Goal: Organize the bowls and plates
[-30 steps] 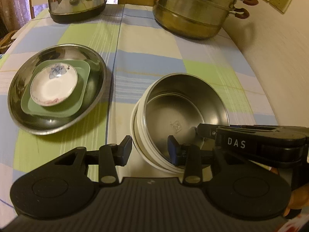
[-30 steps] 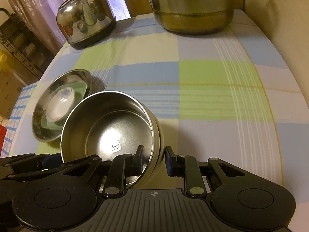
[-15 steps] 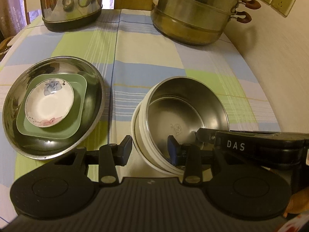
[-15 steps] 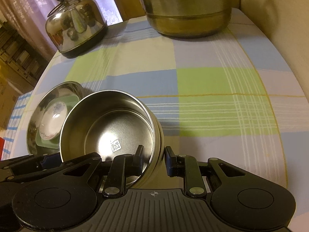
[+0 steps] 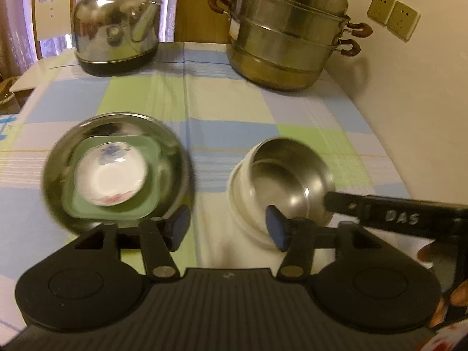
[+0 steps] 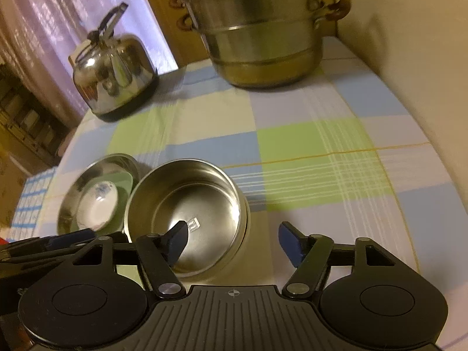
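On the checked tablecloth (image 5: 234, 108) at left sits a steel plate (image 5: 172, 146) holding a green square dish (image 5: 152, 201) and a white floral saucer (image 5: 111, 178). The left gripper (image 5: 228, 228) tilts downward, its jaws opening, with only cloth between them. To the right, a steel bowl (image 6: 204, 201) rests nested in a white bowl (image 5: 242, 204). The right gripper (image 6: 234, 244), also angled down, is opening and has released the steel bowl's rim.

Steel bowl (image 5: 289, 175) nested inside white bowl (image 5: 242, 204), the pair upright on the checked counter (image 5: 234, 111), rim tipped slightly. Just left, apart from the pair: wide steel plate (image 5: 117, 172) holding a square green dish (image 5: 111, 204), with a small white floral saucer (image 5: 109, 178) stacked on top, tilted.
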`<act>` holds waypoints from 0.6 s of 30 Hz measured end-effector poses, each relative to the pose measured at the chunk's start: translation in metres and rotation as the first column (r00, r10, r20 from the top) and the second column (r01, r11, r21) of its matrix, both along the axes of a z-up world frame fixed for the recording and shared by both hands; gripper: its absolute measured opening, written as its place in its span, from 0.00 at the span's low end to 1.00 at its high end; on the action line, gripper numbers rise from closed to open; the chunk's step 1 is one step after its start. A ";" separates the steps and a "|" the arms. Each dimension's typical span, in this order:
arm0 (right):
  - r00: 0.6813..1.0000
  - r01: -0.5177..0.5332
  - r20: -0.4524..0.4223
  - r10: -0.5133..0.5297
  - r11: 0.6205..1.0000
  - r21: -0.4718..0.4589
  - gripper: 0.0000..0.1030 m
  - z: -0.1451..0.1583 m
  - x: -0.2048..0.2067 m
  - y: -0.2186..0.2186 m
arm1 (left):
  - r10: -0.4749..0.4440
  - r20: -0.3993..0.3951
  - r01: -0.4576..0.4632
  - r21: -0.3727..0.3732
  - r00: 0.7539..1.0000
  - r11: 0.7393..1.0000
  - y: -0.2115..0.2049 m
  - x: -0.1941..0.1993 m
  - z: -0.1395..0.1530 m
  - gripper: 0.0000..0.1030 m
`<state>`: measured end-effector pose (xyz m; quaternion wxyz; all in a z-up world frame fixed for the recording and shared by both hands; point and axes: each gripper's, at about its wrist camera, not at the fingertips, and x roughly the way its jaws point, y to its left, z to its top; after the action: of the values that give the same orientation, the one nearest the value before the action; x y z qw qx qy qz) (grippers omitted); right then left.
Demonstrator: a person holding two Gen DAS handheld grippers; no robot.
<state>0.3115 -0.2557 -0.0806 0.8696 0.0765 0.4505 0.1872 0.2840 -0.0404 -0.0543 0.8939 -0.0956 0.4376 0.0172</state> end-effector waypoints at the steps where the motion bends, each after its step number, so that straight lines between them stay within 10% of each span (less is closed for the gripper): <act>1: 1.000 0.003 0.003 -0.003 1.000 0.001 0.69 0.003 -0.007 0.000 | 0.000 -0.004 0.000 0.012 1.000 1.000 0.003 -0.006 0.002 0.56; 18: 0.999 -0.015 -0.051 0.015 1.000 0.007 0.74 0.009 -0.137 0.041 | -0.031 -0.029 0.032 0.053 0.999 0.998 0.053 -0.128 0.022 0.66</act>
<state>0.1744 -0.2148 -0.0712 0.8561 0.0808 0.4724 0.1933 0.1559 0.0129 -0.0322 0.8901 -0.0645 0.4508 0.0161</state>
